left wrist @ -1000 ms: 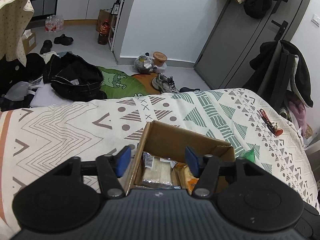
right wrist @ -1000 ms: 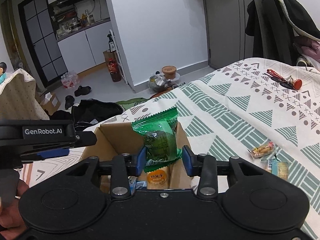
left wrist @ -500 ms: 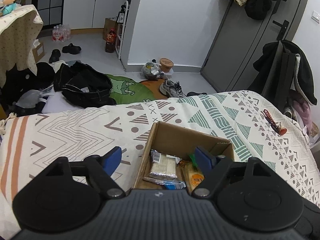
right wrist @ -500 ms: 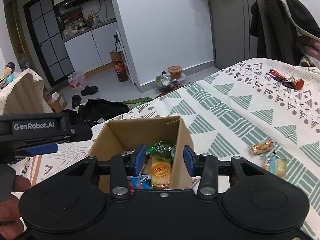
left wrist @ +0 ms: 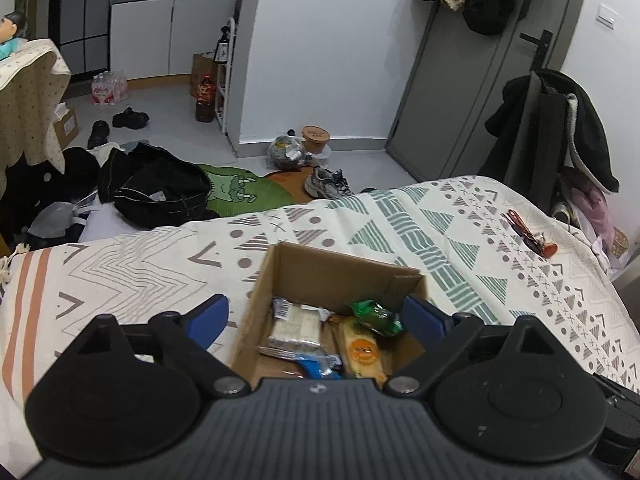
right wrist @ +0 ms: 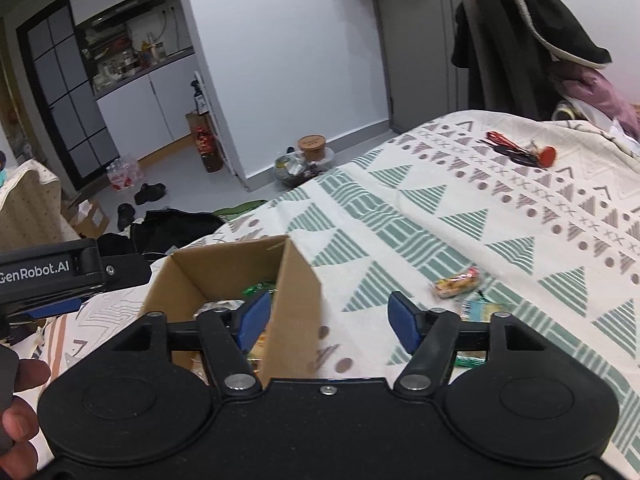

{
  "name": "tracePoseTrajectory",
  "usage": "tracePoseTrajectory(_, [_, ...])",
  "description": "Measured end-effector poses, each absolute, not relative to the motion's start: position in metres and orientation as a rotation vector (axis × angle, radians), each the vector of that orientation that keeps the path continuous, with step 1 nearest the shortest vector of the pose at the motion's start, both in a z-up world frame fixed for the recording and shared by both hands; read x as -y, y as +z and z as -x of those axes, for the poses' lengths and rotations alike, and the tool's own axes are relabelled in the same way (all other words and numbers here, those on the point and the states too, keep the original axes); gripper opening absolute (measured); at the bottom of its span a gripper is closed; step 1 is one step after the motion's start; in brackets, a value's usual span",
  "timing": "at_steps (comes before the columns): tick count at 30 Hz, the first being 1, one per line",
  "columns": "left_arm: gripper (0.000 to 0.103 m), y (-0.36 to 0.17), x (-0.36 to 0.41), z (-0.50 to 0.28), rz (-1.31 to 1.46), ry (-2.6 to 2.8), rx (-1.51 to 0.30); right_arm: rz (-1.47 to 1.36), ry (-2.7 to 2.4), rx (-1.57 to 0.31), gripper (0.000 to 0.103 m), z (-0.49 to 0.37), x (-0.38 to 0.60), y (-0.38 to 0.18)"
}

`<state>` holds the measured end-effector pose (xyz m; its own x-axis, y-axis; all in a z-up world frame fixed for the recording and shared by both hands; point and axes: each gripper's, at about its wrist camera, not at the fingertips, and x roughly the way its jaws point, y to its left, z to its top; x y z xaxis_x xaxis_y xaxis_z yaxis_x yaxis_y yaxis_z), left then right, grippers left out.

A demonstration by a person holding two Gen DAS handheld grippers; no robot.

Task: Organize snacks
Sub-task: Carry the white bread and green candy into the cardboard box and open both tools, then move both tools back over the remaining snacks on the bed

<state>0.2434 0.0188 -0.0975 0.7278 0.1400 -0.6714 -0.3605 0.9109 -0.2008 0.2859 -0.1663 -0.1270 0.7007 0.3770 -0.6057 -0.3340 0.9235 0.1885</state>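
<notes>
Both grippers spread, empty: left gripper over cardboard box, right gripper beside it. Loose snacks on bedspread, possibly three. Next: approach nearest wrapper low, pinch mid-body.

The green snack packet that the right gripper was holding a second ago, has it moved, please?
Yes. The green snack packet has dropped into the cardboard box, and the right gripper, now open, has swung right of it.
</notes>
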Motion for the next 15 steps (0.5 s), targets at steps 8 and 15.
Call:
tracePoseTrajectory(8, [0.094, -0.102, 0.010, -0.247, 0.305, 0.262, -0.707, -0.082, 0.315, -0.729, 0.070, -0.292, 0.195, -0.136])
tracePoseTrajectory(15, [0.094, -0.104, 0.043, -0.259, 0.268, 0.226, -0.716, -0.101, 0.284, -0.728, 0.076, -0.295, 0.216, -0.141])
